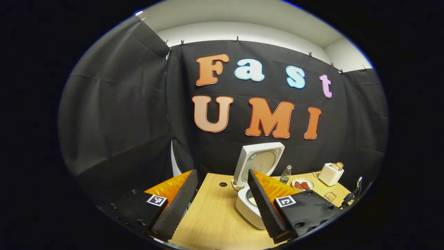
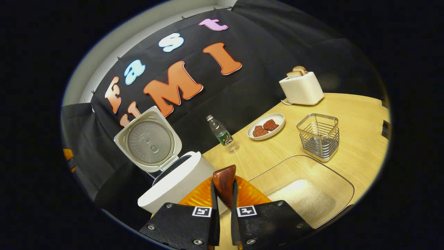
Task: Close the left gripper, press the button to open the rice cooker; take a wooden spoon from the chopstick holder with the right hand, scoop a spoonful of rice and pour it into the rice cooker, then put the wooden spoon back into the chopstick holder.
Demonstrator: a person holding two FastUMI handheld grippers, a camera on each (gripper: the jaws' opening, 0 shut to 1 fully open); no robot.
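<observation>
Right gripper view: your right hand-held gripper (image 2: 223, 199) clamps the wooden spoon (image 2: 224, 182); left hand-held gripper (image 1: 218, 205) gapes open. Tilt early and rice could miss the rice cooker (image 2: 173, 187).

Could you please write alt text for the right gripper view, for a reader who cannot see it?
The right claw is shut on a brown wooden spoon, held beside the white rice cooker with its lid raised. On the light wooden table stand an empty wire chopstick holder, a clear tray of rice, a plastic water bottle and a white toaster.
</observation>
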